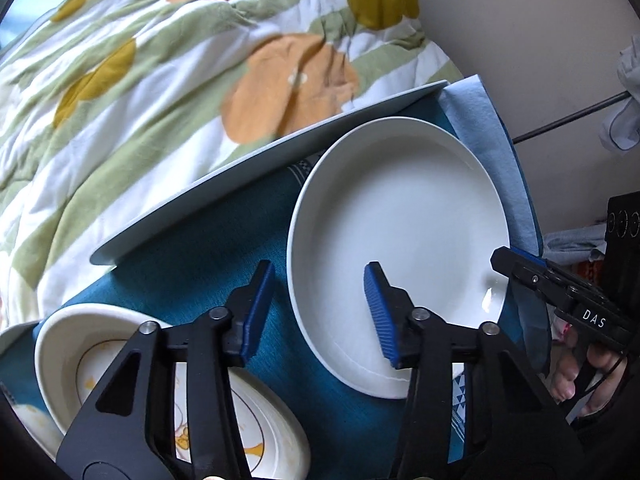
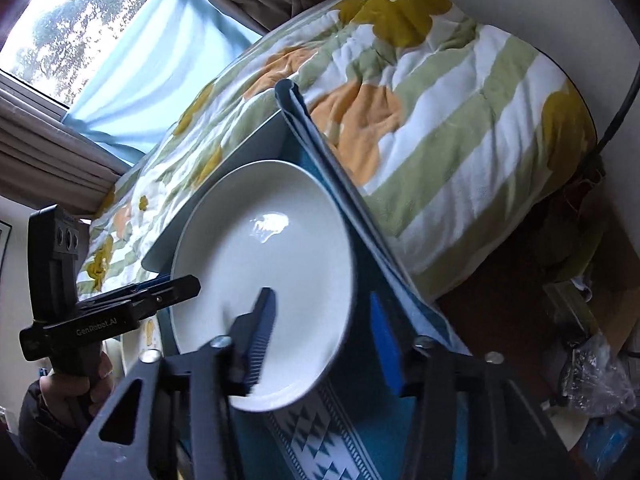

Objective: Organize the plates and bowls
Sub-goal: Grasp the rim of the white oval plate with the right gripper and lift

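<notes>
The left gripper [image 1: 320, 312], nearest the camera, straddled the near-left rim of the wide, empty white ceramic bowl [image 1: 400, 248], its blue pads apart and not pressing, above a smaller cream bowl [image 1: 64, 360] resting in a patterned plate [image 1: 276, 440]. The right gripper [image 2: 326, 340] likewise straddled the white bowl's right rim unclenched. All sat on a teal cloth-covered table [image 1: 192, 280] beside a floral quilt [image 1: 160, 80] and a curtained window [image 2: 80, 20].
</notes>
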The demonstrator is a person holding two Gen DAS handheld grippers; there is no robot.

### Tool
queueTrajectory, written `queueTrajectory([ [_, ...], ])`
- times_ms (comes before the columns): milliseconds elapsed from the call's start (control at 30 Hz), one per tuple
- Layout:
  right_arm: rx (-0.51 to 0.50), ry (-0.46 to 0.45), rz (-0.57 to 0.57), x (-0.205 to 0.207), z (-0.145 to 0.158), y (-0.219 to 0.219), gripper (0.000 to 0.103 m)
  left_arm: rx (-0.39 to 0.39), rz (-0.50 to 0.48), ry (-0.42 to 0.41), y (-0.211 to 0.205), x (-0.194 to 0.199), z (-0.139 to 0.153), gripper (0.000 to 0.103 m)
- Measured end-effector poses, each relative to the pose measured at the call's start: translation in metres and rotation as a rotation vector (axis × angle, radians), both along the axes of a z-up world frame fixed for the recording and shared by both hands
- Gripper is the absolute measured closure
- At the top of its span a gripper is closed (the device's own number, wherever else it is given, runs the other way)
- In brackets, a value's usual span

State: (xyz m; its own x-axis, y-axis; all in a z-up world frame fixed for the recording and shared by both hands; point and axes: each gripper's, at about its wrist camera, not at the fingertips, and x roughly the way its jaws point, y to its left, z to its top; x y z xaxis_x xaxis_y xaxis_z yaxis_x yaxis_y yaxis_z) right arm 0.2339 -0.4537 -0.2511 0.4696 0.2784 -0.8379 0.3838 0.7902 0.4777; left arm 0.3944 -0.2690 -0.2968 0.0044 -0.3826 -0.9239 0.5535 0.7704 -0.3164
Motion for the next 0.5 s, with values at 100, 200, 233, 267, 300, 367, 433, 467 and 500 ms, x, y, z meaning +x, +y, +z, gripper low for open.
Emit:
queueTrajectory([
  [100,-0.011,0.007,0.011,0.004,-0.003,0.001,0.075,0.004,-0.003,0.008,0.000,0.003,-0.003,0.078],
  [200,-0.026,0.026,0.006,0.005,-0.007,-0.002,0.087,-0.002,-0.001,0.012,0.002,0.005,-0.005,0.085],
  [233,-0.024,0.029,0.000,0.005,-0.009,-0.005,0.092,-0.006,0.005,0.013,0.004,0.006,-0.005,0.087],
  [267,-0.015,0.027,-0.004,0.004,-0.010,-0.006,0.094,-0.015,0.013,0.020,0.006,0.007,-0.006,0.088],
  [300,-0.010,0.025,-0.005,0.003,-0.010,-0.007,0.095,-0.032,0.024,0.035,0.008,0.009,-0.007,0.089],
  [367,-0.019,0.024,0.004,0.003,-0.009,-0.006,0.095,-0.054,0.044,0.053,0.012,0.011,-0.008,0.090],
  [433,-0.021,0.020,0.009,0.003,-0.009,-0.006,0.095,-0.056,0.052,0.051,0.012,0.011,-0.009,0.090],
  [467,-0.018,0.017,0.009,0.003,-0.009,-0.006,0.095,-0.050,0.054,0.045,0.012,0.010,-0.008,0.090],
  [500,-0.015,0.016,0.012,0.003,-0.009,-0.007,0.095,-0.042,0.059,0.039,0.011,0.009,-0.007,0.090],
])
